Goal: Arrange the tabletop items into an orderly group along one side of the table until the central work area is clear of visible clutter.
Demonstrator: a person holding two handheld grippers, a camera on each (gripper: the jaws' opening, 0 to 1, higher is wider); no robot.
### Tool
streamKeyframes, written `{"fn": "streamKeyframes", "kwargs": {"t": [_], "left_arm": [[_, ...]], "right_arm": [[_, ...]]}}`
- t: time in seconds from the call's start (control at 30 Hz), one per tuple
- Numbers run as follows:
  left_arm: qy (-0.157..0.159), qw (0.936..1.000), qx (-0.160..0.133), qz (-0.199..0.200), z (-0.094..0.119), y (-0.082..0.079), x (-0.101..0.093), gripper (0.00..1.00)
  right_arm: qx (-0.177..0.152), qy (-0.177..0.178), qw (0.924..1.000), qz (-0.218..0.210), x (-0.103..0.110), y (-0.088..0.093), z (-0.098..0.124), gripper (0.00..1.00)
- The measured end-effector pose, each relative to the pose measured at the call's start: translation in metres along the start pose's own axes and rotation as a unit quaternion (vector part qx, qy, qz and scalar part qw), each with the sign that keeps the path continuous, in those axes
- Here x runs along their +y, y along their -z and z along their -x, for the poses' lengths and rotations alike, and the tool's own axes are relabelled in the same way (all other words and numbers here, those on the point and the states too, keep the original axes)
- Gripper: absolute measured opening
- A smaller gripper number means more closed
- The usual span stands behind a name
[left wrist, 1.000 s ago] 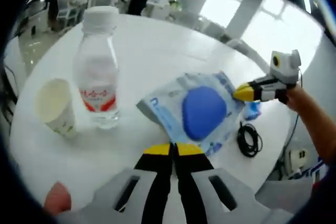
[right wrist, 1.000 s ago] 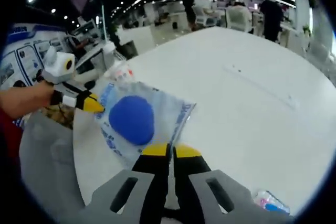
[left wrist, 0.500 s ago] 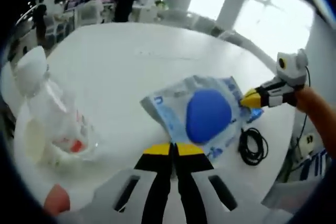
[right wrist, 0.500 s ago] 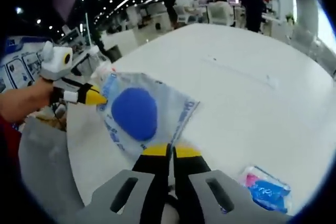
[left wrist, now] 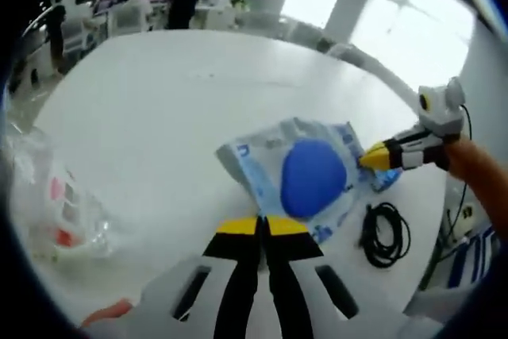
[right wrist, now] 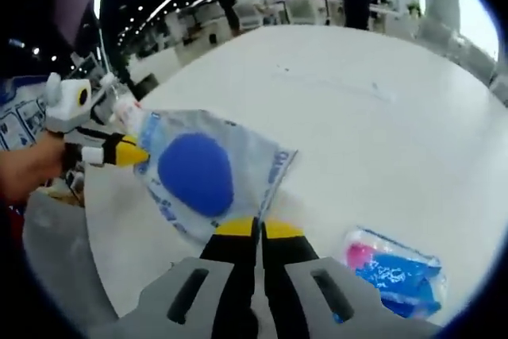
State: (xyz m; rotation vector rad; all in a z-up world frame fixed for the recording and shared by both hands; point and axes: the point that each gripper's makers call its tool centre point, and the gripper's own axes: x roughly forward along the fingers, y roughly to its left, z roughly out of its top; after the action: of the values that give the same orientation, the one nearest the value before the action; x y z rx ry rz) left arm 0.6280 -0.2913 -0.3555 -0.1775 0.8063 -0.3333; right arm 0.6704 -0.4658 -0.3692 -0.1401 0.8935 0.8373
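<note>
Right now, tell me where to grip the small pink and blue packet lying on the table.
Take the small pink and blue packet by its near short edge, coming in low along the white table. It lies flat and thin, so jaws from above would likely slide off; an edge pinch suits it. The right gripper is nearest, though its jaws are shut.

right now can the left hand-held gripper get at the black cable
Probably not without letting go: the left hand-held gripper is shut on the blue packet. The coiled black cable lies uncovered beside it.
</note>
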Motion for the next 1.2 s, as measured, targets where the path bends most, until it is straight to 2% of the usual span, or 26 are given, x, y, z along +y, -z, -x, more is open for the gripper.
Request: {"fn": "streamKeyframes", "kwargs": {"t": [0.17, 0.3, 0.43, 0.63, 0.67, 0.83, 1.0, 1.2], "left_arm": [[0.001, 0.9998, 0.018, 0.008, -0.011, 0.007, 0.003, 0.0], [0.002, 0.9995, 0.028, 0.012, -0.016, 0.009, 0.005, 0.0], [0.005, 0.9993, 0.034, 0.011, -0.018, 0.011, 0.003, 0.0], [0.004, 0.999, 0.044, 0.006, -0.021, 0.016, 0.005, 0.0], [0.002, 0.999, 0.045, 0.002, -0.022, 0.017, 0.006, 0.0], [-0.004, 0.9989, 0.044, -0.018, -0.027, 0.018, 0.006, 0.0], [-0.004, 0.9989, 0.045, -0.012, -0.027, 0.017, 0.006, 0.0], [0.0, 0.9986, 0.053, 0.0, -0.024, 0.023, 0.006, 0.0]], "right_arm": [[0.015, 0.001, 0.9998, -0.011, -0.003, 0.009, -0.005, 0.02], [0.038, 0.0, 0.9987, -0.036, -0.006, 0.021, -0.009, 0.02], [0.051, 0.002, 0.998, -0.039, -0.007, 0.027, -0.01, 0.03], [0.055, -0.004, 0.997, -0.055, -0.005, 0.03, -0.009, 0.03], [0.061, -0.007, 0.9958, -0.068, -0.004, 0.033, -0.008, 0.03], [0.064, -0.009, 0.9949, -0.077, -0.001, 0.036, -0.005, 0.03], [0.066, -0.011, 0.9947, -0.078, 0.0, 0.038, -0.004, 0.03], [0.065, -0.011, 0.9945, -0.082, -0.002, 0.039, -0.006, 0.03]]}}
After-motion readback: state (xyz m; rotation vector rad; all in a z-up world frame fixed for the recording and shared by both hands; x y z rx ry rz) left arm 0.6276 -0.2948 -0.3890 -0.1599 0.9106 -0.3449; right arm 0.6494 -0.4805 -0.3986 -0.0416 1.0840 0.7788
